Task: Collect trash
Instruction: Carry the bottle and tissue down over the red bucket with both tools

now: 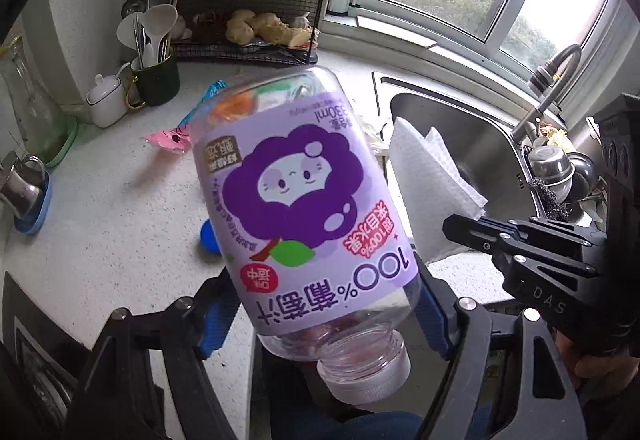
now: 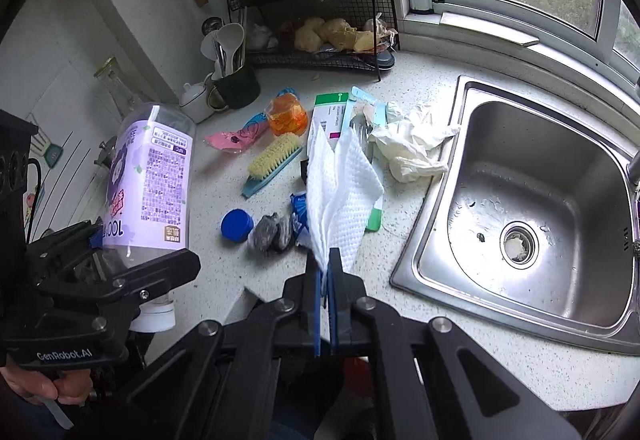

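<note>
The left hand-held gripper point(image 1: 320, 320) clamps the bottle point(image 1: 304, 207) upside down above the surface point(image 2: 400, 87); the right hand-held gripper point(image 2: 325, 268) pinches a paper towel point(image 2: 340, 191). Carry both level to the bin, grips firm. Wrappers point(image 2: 236, 137) remain at 11 o'clock.

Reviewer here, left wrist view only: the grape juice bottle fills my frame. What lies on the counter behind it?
Observer: A yellow-bristled scrub brush lies there, hidden from you.
Reviewer: Anything beside the blue cap?
Observer: Yes, the blue cap has a grey steel-wool scourer on its sink side.
Reviewer: Is the sink in use?
Observer: The sink holds no dishes in its basin; white residue sits in the drain.
</note>
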The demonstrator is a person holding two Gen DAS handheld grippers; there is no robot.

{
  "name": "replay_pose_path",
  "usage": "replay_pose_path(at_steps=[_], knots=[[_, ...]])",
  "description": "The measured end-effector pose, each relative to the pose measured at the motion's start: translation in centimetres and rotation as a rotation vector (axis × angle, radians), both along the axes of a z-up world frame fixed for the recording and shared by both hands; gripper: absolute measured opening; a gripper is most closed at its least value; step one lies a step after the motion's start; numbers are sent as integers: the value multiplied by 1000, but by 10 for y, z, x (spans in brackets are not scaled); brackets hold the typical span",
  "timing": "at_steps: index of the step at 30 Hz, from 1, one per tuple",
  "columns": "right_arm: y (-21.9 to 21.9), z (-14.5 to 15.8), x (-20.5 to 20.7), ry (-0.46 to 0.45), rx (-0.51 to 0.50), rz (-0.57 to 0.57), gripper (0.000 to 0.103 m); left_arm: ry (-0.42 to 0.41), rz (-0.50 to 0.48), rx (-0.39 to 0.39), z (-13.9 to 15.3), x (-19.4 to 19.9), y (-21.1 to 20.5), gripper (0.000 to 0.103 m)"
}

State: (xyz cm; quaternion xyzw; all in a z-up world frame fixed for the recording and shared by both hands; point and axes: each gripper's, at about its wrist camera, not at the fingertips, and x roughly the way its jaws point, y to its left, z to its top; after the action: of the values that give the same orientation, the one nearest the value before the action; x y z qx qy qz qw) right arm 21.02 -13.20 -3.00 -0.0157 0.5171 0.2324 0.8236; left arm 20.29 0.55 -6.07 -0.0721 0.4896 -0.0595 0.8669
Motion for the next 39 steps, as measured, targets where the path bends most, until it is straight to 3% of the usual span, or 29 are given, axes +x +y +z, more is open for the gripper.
replay_pose_path(at_steps=[6,15,22,29,39], knots=[[-28,-3,-47,-9,-6,26,2,-13,15,71,-3,-60,-43,75],[-58,-18,-114,-4,-43,80,2,5,-32,119,-24,-141,-81,75],[-67,-60,-146,70,-70,129,2,93,-92,127,-63,-174,-94,75],[-75,-142,-147,211,-104,103,3,207,-143,76,-144,-177,-96,75],[-78,-312,-128,273,-140,76,3,325,-164,26,-331,-152,-91,75]])
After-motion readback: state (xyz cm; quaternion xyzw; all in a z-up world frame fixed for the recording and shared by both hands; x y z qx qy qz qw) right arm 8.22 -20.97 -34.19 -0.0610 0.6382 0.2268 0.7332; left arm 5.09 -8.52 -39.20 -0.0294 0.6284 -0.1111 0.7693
